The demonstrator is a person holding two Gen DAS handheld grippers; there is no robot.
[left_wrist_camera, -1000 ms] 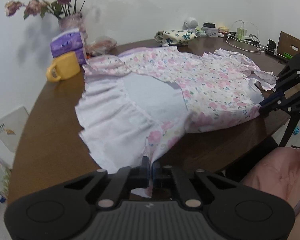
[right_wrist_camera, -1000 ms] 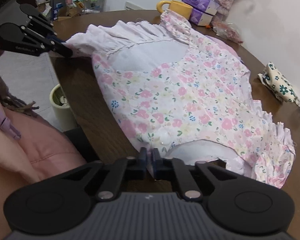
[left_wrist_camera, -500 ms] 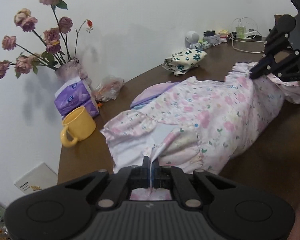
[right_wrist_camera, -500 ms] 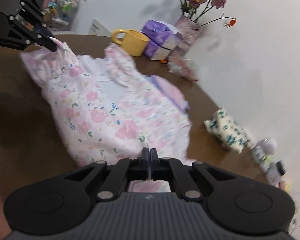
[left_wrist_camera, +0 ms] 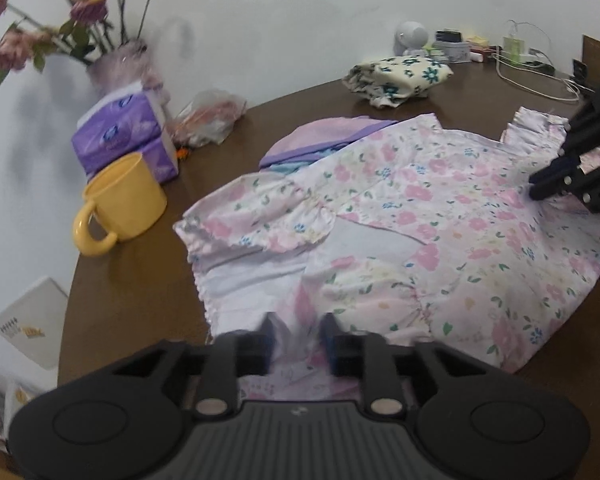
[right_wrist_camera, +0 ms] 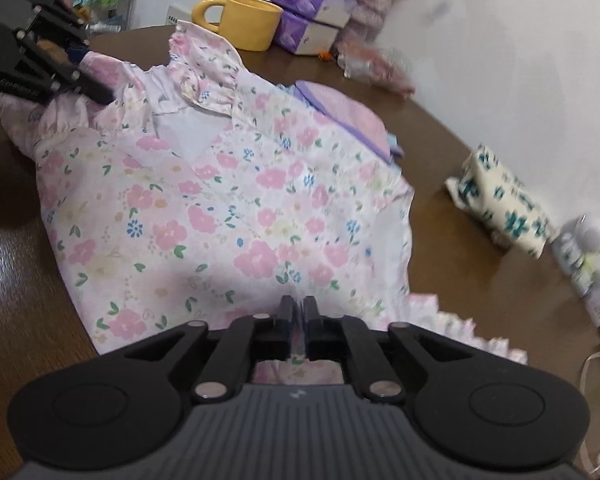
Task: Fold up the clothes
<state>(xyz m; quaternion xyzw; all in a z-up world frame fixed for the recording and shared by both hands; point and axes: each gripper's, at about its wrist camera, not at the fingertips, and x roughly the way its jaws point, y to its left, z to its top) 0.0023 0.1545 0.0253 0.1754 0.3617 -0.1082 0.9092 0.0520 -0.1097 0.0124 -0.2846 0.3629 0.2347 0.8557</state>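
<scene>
A pink floral dress [left_wrist_camera: 440,208] lies folded over on itself on the round brown table [left_wrist_camera: 140,280], with a purple garment [left_wrist_camera: 324,136] showing under its far edge. My left gripper [left_wrist_camera: 299,326] is low over the dress's gathered left end. Its jaws are opening, and loose fabric lies between them without being pinched. In the right wrist view the left gripper [right_wrist_camera: 96,76] sits at the dress's [right_wrist_camera: 220,200] upper left. My right gripper [right_wrist_camera: 299,306] is shut on the dress's edge at the ruffled end. It also shows in the left wrist view, as the right gripper [left_wrist_camera: 538,188] resting on the fabric.
A yellow mug [left_wrist_camera: 120,204], purple tissue packs [left_wrist_camera: 120,136], a vase of flowers [left_wrist_camera: 112,64] and a crinkled bag [left_wrist_camera: 208,116] stand by the wall. A folded cream floral cloth [left_wrist_camera: 400,76] lies further back. Cables and small gadgets [left_wrist_camera: 520,52] crowd the far right.
Both grippers carried the dress's near edge across the table and laid it over the far half. The left gripper's jaws then parted; the right gripper stayed shut on the fabric.
</scene>
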